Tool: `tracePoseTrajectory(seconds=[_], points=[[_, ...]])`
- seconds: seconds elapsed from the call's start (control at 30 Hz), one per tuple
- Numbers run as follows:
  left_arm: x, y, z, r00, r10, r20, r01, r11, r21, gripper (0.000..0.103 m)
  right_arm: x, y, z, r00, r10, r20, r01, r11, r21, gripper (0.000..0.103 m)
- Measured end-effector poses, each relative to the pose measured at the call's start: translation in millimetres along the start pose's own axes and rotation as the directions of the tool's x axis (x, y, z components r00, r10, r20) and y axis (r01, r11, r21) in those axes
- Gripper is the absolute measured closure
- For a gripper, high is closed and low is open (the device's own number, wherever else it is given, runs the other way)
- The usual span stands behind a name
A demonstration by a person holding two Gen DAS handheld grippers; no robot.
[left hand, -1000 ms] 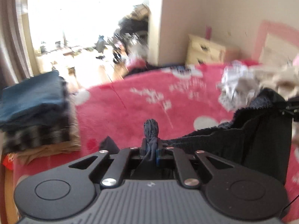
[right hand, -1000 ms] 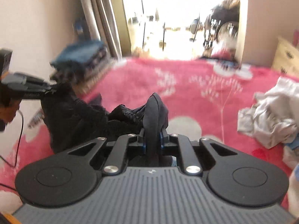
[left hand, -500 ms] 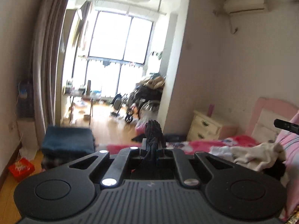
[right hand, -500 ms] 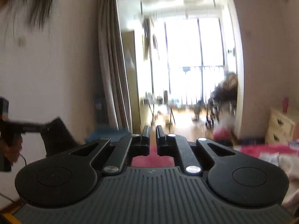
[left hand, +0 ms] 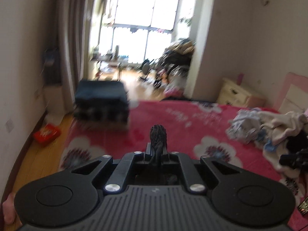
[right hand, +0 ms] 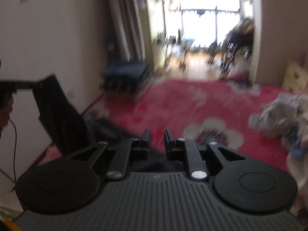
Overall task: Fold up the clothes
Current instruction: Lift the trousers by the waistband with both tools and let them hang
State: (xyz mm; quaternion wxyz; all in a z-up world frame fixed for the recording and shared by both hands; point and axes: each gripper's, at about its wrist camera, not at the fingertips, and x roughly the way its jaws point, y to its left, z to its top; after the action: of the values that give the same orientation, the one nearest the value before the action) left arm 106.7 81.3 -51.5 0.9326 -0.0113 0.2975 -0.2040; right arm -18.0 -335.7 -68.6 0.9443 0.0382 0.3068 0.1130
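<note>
My left gripper (left hand: 156,150) is shut on a bunched edge of the black knit garment (left hand: 157,135), held above the red floral blanket (left hand: 182,127). In the right wrist view the same garment (right hand: 55,111) hangs down at the left from the left gripper (right hand: 28,85), with a person's hand (right hand: 4,105) behind it. My right gripper (right hand: 156,134) is over the blanket (right hand: 173,104); its jaws are opening and nothing is between them. Dark cloth lies just below and behind its fingers.
A stack of folded clothes (left hand: 102,100) stands at the bed's far left corner, also in the right wrist view (right hand: 127,77). A pile of loose light clothes (left hand: 269,127) lies on the right of the bed. A cream nightstand (left hand: 236,94) stands by the wall. A red package (left hand: 46,133) lies on the floor.
The right gripper let go of the black garment and its jaws spread apart. Both views swung up toward the window, then back down to the bed. The left gripper kept its hold.
</note>
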Motion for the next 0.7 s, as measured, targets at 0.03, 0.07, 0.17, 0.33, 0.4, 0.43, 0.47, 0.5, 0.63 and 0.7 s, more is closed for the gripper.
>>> tracePoseTrajectory(seconds=[0.03,0.07,0.17,0.33,0.4,0.43,0.47,0.5,0.63,0.7], points=[[0,8,-4,1.0,0.009,-0.012,-0.009,1.0,-0.012,0.095,16,7,-3,0.999,0.021,-0.042,-0.021,1.0,0.009,0.079],[-1,14,-6,1.0,0.016,-0.018,-0.017,1.0,-0.023,0.095,32,16,-2,0.996,0.057,-0.067,-0.054,0.998,0.042,0.077],[-8,27,-10,0.999,0.042,-0.021,-0.043,0.998,-0.051,0.095,87,33,6,0.971,0.213,-0.112,-0.189,0.963,0.193,0.068],[-11,39,-10,0.998,0.063,-0.016,-0.065,0.994,-0.084,0.095,155,98,2,0.943,0.264,-0.202,-0.261,0.965,0.041,0.052],[-10,41,-10,0.998,0.067,-0.016,-0.068,0.994,-0.087,0.095,178,127,-2,0.936,0.258,-0.241,-0.279,0.959,-0.055,0.05],[-10,44,-11,0.998,0.066,-0.016,-0.067,0.994,-0.09,0.095,189,133,-2,0.929,0.27,-0.254,-0.294,0.954,-0.064,0.05],[-10,46,-12,0.998,0.065,-0.015,-0.066,0.993,-0.094,0.095,201,139,-3,0.922,0.281,-0.267,-0.31,0.948,-0.072,0.05],[-10,47,-13,0.998,0.063,-0.014,-0.064,0.993,-0.1,0.095,210,145,-3,0.916,0.293,-0.275,-0.325,0.943,-0.077,0.049],[-11,52,-15,0.998,0.056,0.006,-0.054,0.991,-0.124,0.095,226,169,-3,0.897,0.352,-0.266,-0.382,0.922,-0.069,0.041],[-14,53,-14,0.998,0.047,0.028,-0.044,0.991,-0.127,0.096,235,181,-10,0.899,0.34,-0.277,-0.377,0.921,-0.094,0.038]])
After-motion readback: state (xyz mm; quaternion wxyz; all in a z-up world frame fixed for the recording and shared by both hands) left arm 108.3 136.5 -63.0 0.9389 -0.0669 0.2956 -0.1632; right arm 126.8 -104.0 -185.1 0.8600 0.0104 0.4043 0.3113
